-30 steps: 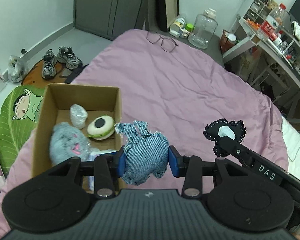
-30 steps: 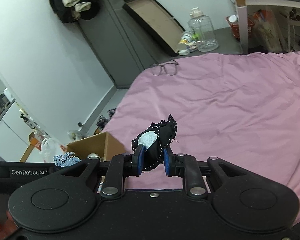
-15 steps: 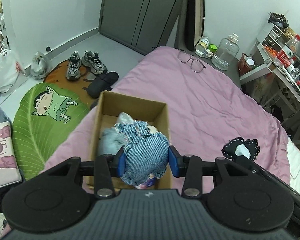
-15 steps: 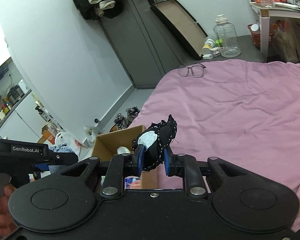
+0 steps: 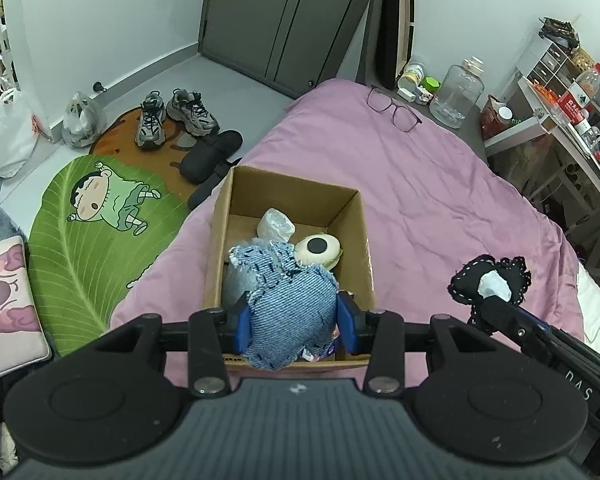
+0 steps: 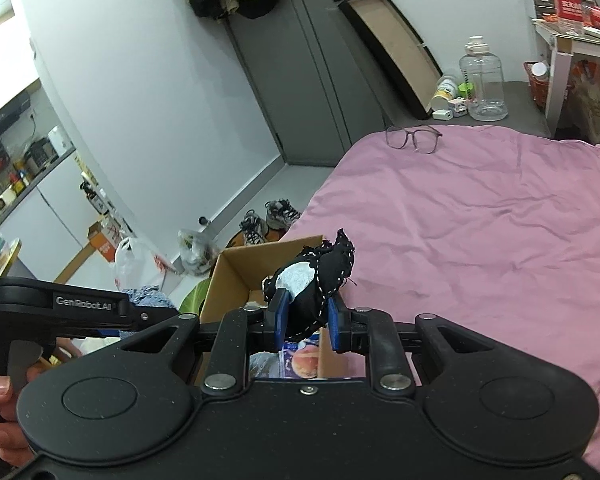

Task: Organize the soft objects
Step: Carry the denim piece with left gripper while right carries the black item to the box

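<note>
Denim toy point(image 5: 290, 306) squeezed between blue pads of left gripper point(image 5: 293, 322), held above near end of cardboard box point(image 5: 362, 240). Box sits on pink bedspread point(image 5: 440, 200), holding cream round plush point(image 5: 320, 250), grey plush point(image 5: 234, 284), plastic-wrapped item point(image 5: 275, 224). Right gripper point(image 6: 305, 320) jaws closed on black toy point(image 6: 320, 276) with white stitching and white patch, beside box. Glasses point(image 5: 394, 108) lie at far bed edge.

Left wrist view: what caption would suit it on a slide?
The left gripper holds a denim toy above a cardboard box on a pink bed.
</note>
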`<state>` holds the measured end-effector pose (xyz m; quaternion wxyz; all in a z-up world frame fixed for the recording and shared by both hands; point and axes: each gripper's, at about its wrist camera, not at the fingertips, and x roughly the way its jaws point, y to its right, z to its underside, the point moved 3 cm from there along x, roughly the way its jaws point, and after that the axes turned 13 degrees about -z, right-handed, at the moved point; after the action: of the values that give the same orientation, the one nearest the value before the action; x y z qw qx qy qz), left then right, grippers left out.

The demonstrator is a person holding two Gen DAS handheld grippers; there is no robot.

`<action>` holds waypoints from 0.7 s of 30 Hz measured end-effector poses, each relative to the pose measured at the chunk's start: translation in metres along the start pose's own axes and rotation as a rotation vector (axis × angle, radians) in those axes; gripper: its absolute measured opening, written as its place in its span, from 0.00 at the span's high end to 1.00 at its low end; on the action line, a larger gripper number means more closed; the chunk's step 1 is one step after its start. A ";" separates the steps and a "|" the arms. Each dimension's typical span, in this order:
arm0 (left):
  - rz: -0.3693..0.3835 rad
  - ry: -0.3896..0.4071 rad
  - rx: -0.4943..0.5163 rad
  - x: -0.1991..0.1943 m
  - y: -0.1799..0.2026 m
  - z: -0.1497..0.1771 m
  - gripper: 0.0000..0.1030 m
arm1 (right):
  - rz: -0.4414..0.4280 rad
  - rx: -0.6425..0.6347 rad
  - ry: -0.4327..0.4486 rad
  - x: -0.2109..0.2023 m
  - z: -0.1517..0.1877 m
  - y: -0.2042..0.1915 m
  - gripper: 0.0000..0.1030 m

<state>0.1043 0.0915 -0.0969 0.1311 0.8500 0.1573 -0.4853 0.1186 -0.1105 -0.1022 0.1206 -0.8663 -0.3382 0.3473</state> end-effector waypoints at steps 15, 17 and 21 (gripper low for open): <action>0.015 -0.027 0.013 0.023 0.000 -0.001 0.59 | -0.001 -0.037 -0.060 0.025 -0.001 -0.014 0.80; 0.018 -0.037 0.016 0.029 0.002 -0.001 0.59 | -0.001 -0.036 -0.064 0.028 0.000 -0.015 0.80; 0.009 -0.064 0.010 0.041 0.003 0.002 0.58 | -0.004 -0.022 -0.075 0.036 0.000 -0.010 0.80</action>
<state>0.1240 0.0935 -0.1330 0.1341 0.8353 0.1468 -0.5125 0.1328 -0.0787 -0.1162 0.0990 -0.8533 -0.3481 0.3754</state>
